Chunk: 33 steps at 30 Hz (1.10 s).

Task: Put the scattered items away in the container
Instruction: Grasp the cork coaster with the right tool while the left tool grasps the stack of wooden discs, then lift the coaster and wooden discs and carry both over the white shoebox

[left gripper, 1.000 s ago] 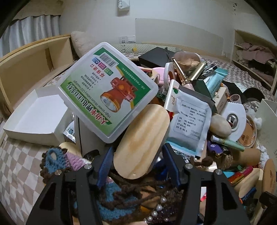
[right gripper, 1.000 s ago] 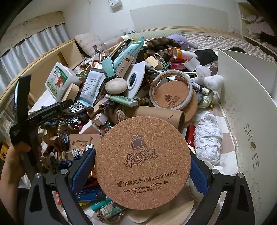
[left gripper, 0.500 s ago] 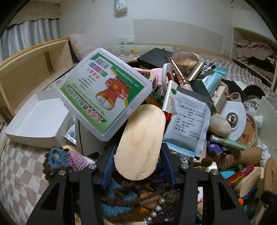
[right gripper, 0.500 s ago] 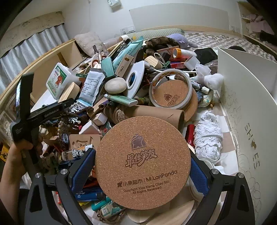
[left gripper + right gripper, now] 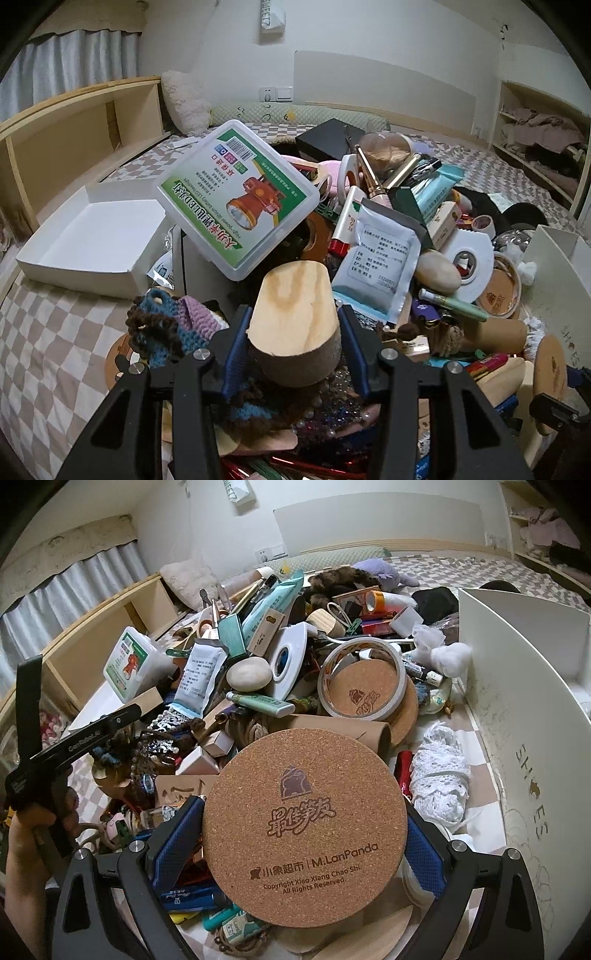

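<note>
Closing left jaws on oval wood slab (image 5: 293, 317), right jaws apparently clamping round cork coaster (image 5: 304, 827)

A heap of clutter (image 5: 388, 236) lies on the bed (image 5: 55, 350); an open tray (image 5: 88, 240) sits left of it, a box wall (image 5: 517, 720) to its right.

left wrist view sits close above clutter pile (image 5: 388, 236), aimed obliquely down toward far wall; right wrist view equally close, same tilt, further right beside white box wall (image 5: 517, 709); both share headlamp case (image 5: 236, 195) (image 5: 129, 661), white tape roll (image 5: 467, 258) (image 5: 291, 657)
</note>
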Tool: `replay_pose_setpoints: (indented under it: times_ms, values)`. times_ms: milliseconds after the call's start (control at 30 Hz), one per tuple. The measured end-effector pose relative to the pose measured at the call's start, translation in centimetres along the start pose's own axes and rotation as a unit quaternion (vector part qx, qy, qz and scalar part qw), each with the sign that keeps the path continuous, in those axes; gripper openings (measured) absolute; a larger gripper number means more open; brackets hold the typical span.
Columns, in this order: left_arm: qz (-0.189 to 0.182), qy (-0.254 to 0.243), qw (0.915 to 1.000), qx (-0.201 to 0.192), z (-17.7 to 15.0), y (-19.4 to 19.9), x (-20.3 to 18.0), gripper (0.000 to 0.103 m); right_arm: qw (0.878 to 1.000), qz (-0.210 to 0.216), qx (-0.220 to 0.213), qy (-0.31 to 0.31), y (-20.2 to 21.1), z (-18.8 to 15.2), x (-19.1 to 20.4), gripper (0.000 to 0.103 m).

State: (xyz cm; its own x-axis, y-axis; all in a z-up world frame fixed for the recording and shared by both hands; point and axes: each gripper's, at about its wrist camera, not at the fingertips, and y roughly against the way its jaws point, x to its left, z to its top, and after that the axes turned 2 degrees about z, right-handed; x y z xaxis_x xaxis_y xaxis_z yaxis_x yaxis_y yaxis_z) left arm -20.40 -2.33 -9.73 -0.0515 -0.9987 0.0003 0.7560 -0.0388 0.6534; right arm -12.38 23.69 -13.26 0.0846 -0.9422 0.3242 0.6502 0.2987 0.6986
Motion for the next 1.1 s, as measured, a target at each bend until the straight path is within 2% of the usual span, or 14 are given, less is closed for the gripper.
replay_pose_setpoints:
  times_ms: [533, 733, 1100]
  values:
    - [-0.007, 0.028, 0.9987, -0.043, -0.9, 3.9, -0.2, 0.046, 1.000, 0.019, -0.024, -0.003, 1.8, 0.5, 0.6, 0.099]
    - [-0.021, 0.036, 0.9975, -0.058, -1.1, 5.3, -1.1, 0.046, 0.999, 0.023, -0.037, 0.009, 2.9, 1.1, 1.4, 0.099]
    - [-0.052, 0.028, 0.9921, -0.111, 0.0, 9.2, -3.8, 0.046, 0.995, 0.020, -0.092, 0.020, 6.6, 3.5, 1.8, 0.099]
